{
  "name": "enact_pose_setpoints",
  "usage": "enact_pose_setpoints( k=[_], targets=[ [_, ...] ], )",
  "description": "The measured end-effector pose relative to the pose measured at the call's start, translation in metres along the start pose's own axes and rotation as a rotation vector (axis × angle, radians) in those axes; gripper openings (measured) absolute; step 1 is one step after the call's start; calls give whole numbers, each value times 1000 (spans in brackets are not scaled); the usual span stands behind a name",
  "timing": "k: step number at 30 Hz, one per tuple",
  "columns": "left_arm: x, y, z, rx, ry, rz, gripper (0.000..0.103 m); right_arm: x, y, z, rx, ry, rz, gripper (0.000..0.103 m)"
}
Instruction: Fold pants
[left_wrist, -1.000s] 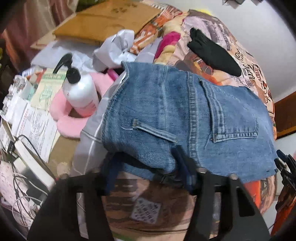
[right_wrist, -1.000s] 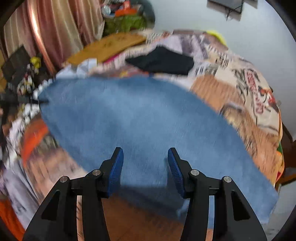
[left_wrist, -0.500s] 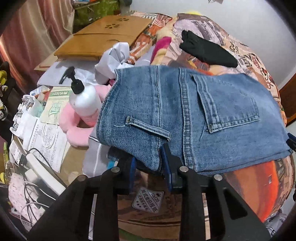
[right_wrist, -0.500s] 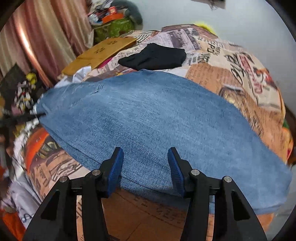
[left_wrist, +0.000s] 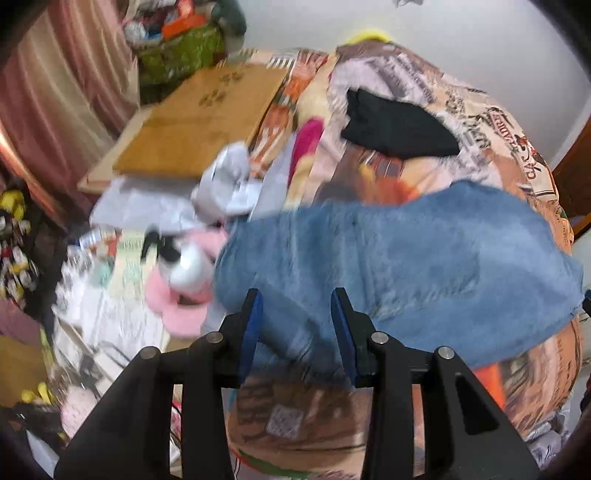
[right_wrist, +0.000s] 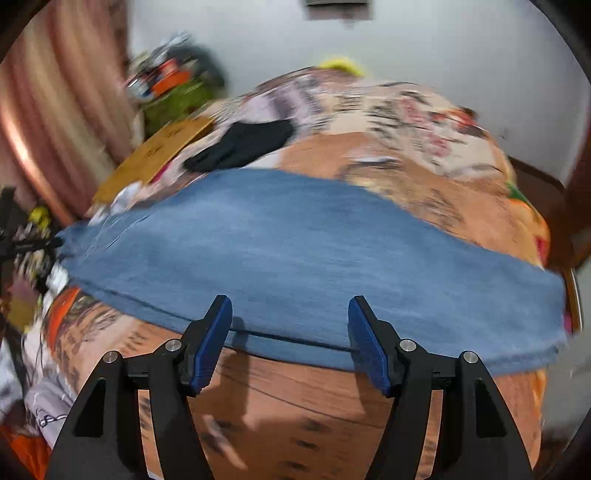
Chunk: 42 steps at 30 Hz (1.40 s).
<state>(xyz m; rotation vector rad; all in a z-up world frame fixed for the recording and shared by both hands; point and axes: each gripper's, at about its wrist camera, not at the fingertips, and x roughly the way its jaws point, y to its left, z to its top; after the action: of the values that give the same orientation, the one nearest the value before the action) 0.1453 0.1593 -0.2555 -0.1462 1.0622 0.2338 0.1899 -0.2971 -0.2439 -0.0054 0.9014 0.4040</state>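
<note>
Both tongs stood released: left gripper (left_wrist: 295, 314) and right gripper (right_wrist: 290, 321) gaped, empty, at the near edge of the jeans (right_wrist: 314, 254). These lay flat, folded, on the patterned bedspread (right_wrist: 424, 155). Judged: one fold done, further folds perhaps remaining.

Parted left claw (left_wrist: 295, 314) over jeans (left_wrist: 406, 266)

left gripper (left_wrist: 295, 325) spread open, blue pads (left_wrist: 251, 328) parted at 6 o'clock, pointing toward 12. right gripper (right_wrist: 290, 339) likewise open wide, pads (right_wrist: 214, 343) apart, gripping nothing, aimed at 12 o'clock.
</note>
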Motion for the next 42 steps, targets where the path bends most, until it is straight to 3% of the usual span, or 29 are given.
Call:
enact_pose_setpoints(
  k=[2,6,8,13,17,24,27,30,31,32,36,42],
  targets=[
    [-9,-15,12,16,-34,-12,41,-14,-34,-5,78,-22,-52,62],
    [-17,-57,34,81,-78,-52,60,-36,-99,-17,229,-51,-151,62],
    [-17,-86,41,135,-95,-62,62,-43,-125,-23,287,-62,-195,62],
    [3,-149,52,233,-66,-121,69,-41,-189,-41,421,-44,-306,62],
    [28,-198,48,325,-19,-145,69,-30,-227,-48,513,-36,-324,62],
    [64,-242,25,410,71,-146,72,1,-262,-47,620,-35,-306,61],
    [62,-243,19,411,15,-98,85,15,-270,-49,639,-18,-273,45],
    [65,-238,21,385,28,-118,87,10,-270,-52,644,-58,-293,24],
    [66,-237,23,375,35,-121,89,7,-272,-53,647,-72,-292,12],
    [68,-236,24,363,44,-124,90,5,-274,-53,650,-85,-282,8],
    [70,-233,26,330,62,-140,90,-5,-266,-47,545,-112,-352,5],
    [66,-234,20,321,65,-143,91,20,-277,-54,599,-23,-392,5]
  ],
)
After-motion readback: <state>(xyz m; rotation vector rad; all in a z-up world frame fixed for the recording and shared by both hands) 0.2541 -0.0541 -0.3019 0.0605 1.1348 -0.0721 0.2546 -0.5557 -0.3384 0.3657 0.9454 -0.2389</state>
